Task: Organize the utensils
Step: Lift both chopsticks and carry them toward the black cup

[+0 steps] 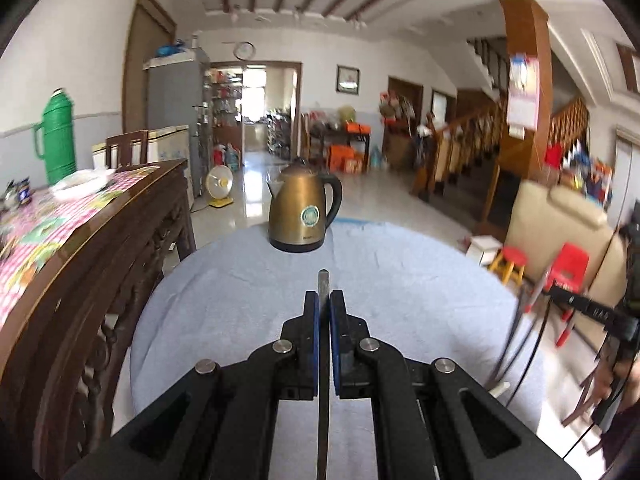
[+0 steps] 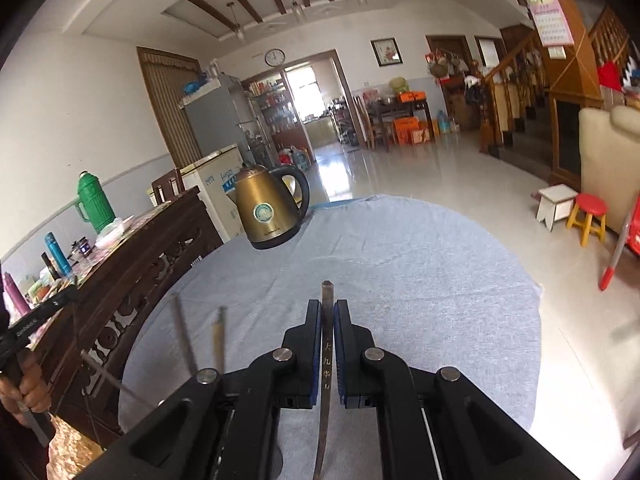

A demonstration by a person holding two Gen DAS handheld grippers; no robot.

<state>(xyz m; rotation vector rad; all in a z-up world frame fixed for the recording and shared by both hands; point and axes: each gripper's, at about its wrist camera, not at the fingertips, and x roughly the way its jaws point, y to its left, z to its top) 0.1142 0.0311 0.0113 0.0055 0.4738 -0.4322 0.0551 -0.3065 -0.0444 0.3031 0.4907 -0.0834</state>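
My left gripper point(image 1: 324, 300) is shut on a thin flat metal utensil handle point(image 1: 323, 282); its tip pokes out past the blue pads above the round table's grey-blue cloth point(image 1: 420, 280). My right gripper point(image 2: 327, 308) is shut on a similar metal handle point(image 2: 327, 320) with engraved characters. The working end of each utensil is hidden under its gripper. Two thin, blurred, stick-like utensils point(image 2: 182, 332) show left of the right gripper; whether they lie on the cloth is unclear. A hand point(image 2: 24, 392) holds the left gripper's grip at the left edge of the right wrist view.
A brass electric kettle point(image 1: 304, 208) stands at the table's far edge. A carved dark wooden sideboard point(image 1: 100, 264) on the left carries a green thermos point(image 1: 58, 136) and a white dish. Small stools point(image 2: 588, 216) and a red chair point(image 1: 568, 264) stand on the tiled floor at right.
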